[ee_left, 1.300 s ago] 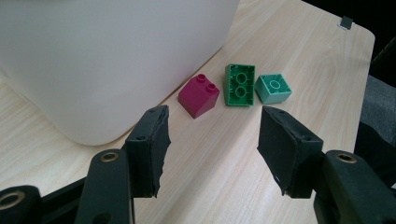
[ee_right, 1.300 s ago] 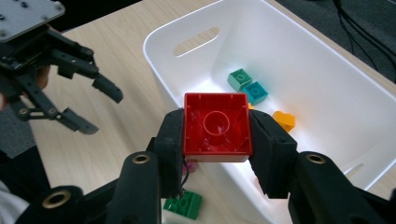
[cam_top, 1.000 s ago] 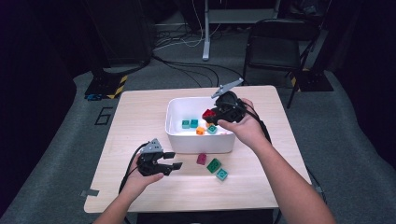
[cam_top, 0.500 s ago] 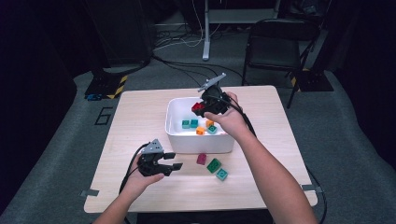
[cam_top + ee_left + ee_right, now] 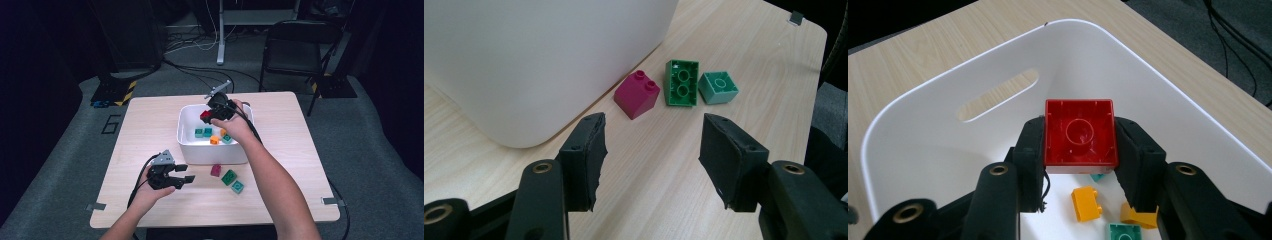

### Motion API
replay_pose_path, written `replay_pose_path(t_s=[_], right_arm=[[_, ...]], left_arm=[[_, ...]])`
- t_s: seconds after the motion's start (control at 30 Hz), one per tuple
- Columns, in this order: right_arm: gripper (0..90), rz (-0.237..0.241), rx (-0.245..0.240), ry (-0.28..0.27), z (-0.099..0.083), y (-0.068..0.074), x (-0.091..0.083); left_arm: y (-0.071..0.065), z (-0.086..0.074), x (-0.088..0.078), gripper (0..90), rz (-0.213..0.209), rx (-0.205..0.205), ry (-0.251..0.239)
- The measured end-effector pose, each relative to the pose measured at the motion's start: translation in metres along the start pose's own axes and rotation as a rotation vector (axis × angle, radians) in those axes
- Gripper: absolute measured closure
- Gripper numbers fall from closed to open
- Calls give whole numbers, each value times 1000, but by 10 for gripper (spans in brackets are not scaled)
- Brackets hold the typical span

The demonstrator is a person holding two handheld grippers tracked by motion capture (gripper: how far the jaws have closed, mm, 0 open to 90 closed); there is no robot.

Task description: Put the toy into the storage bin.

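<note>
My right gripper (image 5: 1079,145) is shut on a red brick (image 5: 1079,132), hollow underside toward the camera, inside the white bin (image 5: 918,150); from above that right gripper (image 5: 207,116) hangs over the bin's (image 5: 212,153) far side with the red brick (image 5: 205,116). On the bin floor lie orange bricks (image 5: 1086,204) and teal bricks (image 5: 203,132). My left gripper (image 5: 651,150) is open over bare table, its jaws wide apart; it is the left gripper (image 5: 184,174) near the front edge. Ahead of it lie a magenta brick (image 5: 637,94), a green brick (image 5: 682,82) and a teal brick (image 5: 718,87).
The wooden table (image 5: 150,125) has bare room at left and right of the bin. A black folding chair (image 5: 295,50) stands beyond the far right corner, and cables (image 5: 200,42) run over the grey floor behind.
My right gripper has carried the red brick leftward and down, from the bin's right rim to inside its far side. The left gripper has stayed put, open.
</note>
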State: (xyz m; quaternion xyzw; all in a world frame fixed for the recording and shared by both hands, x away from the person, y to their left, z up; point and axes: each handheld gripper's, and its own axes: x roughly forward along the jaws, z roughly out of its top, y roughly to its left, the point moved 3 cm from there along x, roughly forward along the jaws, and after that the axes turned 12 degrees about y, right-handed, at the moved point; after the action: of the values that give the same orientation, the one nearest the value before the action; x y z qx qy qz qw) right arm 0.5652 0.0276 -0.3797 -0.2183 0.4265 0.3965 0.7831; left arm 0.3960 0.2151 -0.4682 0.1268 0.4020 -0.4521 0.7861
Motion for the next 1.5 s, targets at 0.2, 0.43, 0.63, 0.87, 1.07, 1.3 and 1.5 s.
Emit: replay_pose_path(t_s=[0.2,0.43,0.63,0.87,1.07,1.3,1.5], right_arm=[[581,6,4,19,1,-3,21],[579,2,0,63,0,-6,35],[532,-2,21,87,-2,-5,38],[499,-9,7,62,-1,-3,25],[481,16,3,21,-4,2,4],[473,24,-32,-22,-13,17,-28],[473,34,-46,-48,-24,29,-49]], left_arm=[[-1,1,-1,438,0,4,-8],[0,0,-1,438,0,0,-12],[1,0,-3,438,4,0,-16],[0,0,-3,431,15,4,-12],[0,0,-3,428,14,2,-10],[2,1,-4,427,32,7,-23],[3,1,-4,427,32,2,-18]])
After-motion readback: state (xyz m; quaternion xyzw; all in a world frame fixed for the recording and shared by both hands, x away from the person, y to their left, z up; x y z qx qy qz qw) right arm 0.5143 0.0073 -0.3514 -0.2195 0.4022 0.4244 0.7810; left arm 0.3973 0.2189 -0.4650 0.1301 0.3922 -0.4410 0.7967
